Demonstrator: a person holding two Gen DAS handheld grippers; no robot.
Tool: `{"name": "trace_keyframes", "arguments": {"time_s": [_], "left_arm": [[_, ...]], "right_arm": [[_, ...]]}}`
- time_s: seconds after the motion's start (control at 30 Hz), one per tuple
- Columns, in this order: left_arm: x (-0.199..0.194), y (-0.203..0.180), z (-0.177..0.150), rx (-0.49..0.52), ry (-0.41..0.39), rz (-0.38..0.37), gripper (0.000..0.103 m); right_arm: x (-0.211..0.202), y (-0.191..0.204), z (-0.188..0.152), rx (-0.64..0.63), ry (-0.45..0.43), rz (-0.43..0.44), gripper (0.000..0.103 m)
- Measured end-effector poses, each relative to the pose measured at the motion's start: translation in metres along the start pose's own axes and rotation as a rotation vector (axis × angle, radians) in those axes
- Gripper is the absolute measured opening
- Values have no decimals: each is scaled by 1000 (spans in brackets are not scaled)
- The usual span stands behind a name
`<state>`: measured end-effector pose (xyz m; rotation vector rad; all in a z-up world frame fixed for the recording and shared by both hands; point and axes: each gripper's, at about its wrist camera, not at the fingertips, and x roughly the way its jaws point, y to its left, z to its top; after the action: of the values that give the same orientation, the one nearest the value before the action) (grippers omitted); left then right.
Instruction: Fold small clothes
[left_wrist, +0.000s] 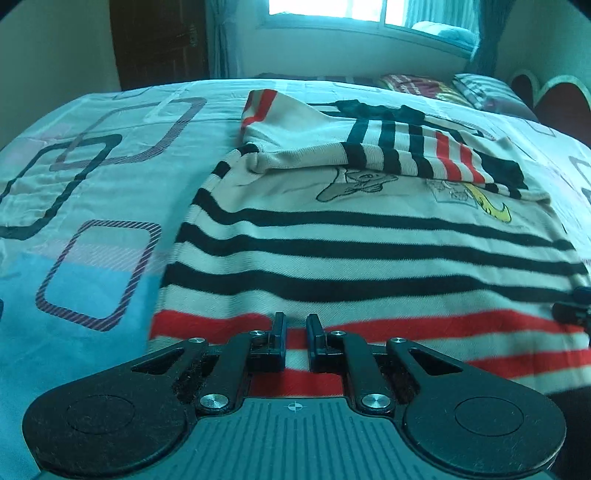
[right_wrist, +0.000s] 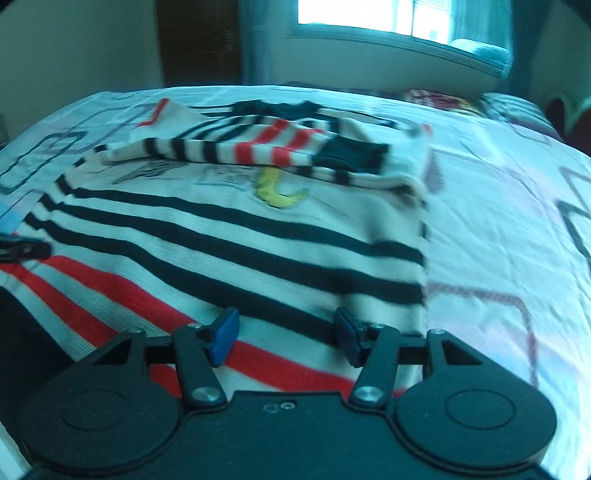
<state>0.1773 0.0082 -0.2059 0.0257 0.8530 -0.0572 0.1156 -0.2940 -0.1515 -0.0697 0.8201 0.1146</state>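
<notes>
A cream sweater (left_wrist: 369, 236) with black and red stripes and cartoon embroidery lies flat on the bed. Its striped sleeves (left_wrist: 406, 151) are folded across the chest. My left gripper (left_wrist: 296, 325) hovers over the red-striped hem near the sweater's left side, jaws shut with only a narrow slit and no cloth visibly pinched. In the right wrist view the same sweater (right_wrist: 240, 236) fills the middle, and my right gripper (right_wrist: 286, 325) stands open above its lower right part, blue pads (right_wrist: 225, 336) apart with nothing between them. Each gripper's tip shows at the other view's edge.
The bed sheet (left_wrist: 92, 184) is pale with rounded-square patterns, and bare sheet (right_wrist: 498, 221) stretches to the right of the sweater. Pillows (left_wrist: 480, 90) and a headboard (left_wrist: 546, 96) lie at the far right. A window (left_wrist: 369, 11) and a dark door (left_wrist: 159, 40) are behind.
</notes>
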Motion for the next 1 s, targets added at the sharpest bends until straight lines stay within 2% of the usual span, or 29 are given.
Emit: {"name": "trace_keyframes", "arguments": {"time_s": [0.13, 0.27, 0.37, 0.5, 0.73, 1.0], "left_arm": [[-10, 9, -4, -14, 9, -21, 12], [-32, 3, -12, 11, -18, -92, 12], [-33, -5, -22, 50, 7, -136, 12], [-34, 1, -40, 88, 7, -141, 12], [-46, 16, -50, 102, 8, -140, 12], [-62, 25, -57, 88, 34, -75, 12]], "right_arm": [[-14, 5, -2, 84, 5, -46, 55], [-37, 37, -7, 92, -34, 13, 56], [-40, 64, -15, 103, -8, 67, 56], [-41, 80, -33, 91, 30, 35, 57], [-56, 64, -54, 130, 27, -71, 56], [-68, 64, -61, 186, 17, -84, 59]]}}
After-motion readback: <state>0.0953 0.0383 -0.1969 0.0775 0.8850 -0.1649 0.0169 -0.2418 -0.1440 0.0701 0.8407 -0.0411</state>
